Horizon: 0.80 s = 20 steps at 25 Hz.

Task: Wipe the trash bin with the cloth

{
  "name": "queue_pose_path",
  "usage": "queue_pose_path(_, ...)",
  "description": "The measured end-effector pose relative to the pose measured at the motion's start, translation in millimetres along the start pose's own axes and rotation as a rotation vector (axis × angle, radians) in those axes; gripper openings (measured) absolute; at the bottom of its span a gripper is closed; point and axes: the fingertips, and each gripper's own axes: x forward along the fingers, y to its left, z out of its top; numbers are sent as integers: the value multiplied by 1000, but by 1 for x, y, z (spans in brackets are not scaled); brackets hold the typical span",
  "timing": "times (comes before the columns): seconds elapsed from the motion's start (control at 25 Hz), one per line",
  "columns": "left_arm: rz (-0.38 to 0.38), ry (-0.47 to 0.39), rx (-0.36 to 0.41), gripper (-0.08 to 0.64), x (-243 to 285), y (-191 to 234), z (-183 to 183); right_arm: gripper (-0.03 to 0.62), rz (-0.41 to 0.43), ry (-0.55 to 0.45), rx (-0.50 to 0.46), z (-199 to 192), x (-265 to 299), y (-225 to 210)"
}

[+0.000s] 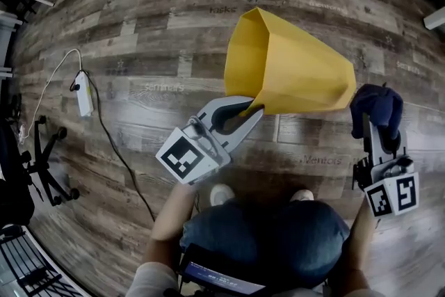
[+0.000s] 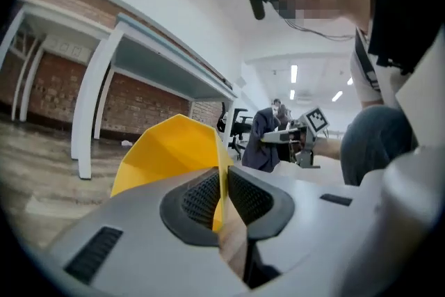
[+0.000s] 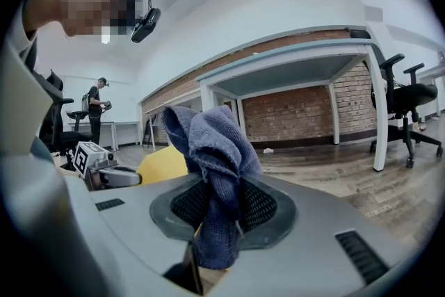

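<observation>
The yellow bin (image 1: 292,69) is tipped on its side at centre, with its rim pinched by the left gripper (image 1: 248,110). It is probably light, thin-walled and stiff; grip the rim, as the smooth sides may slip. At right, the right gripper (image 1: 379,123) clamps the soft cloth (image 1: 377,103).

The yellow trash bin (image 1: 292,69) is tipped sideways, the crumpled dark-blue cloth (image 1: 379,106) near its base.

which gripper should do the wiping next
Right. The right gripper is shut on the cloth, close beside the bin. The left gripper is busy: it is clamped on the bin's rim and holds it tipped.
</observation>
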Motion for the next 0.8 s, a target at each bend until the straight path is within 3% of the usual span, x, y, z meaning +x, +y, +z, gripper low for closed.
queue_pose_path(0.16,-37,-102,-236,17,3,5,-27,100,-33,7,-1,-5,-5,-13)
queue_pose_path(0.24,-24,-125,-315,11,2,10,-41,100,-33,21,-12,-9,-1,-13)
queue_pose_path(0.4,-14,-161,-417,11,-9,19,-57,100,-8,50,-19,-19,8,-7)
queue_pose_path(0.8,-131,-265,-636,11,-4,13,-68,100,41,82,-31,-32,21,7)
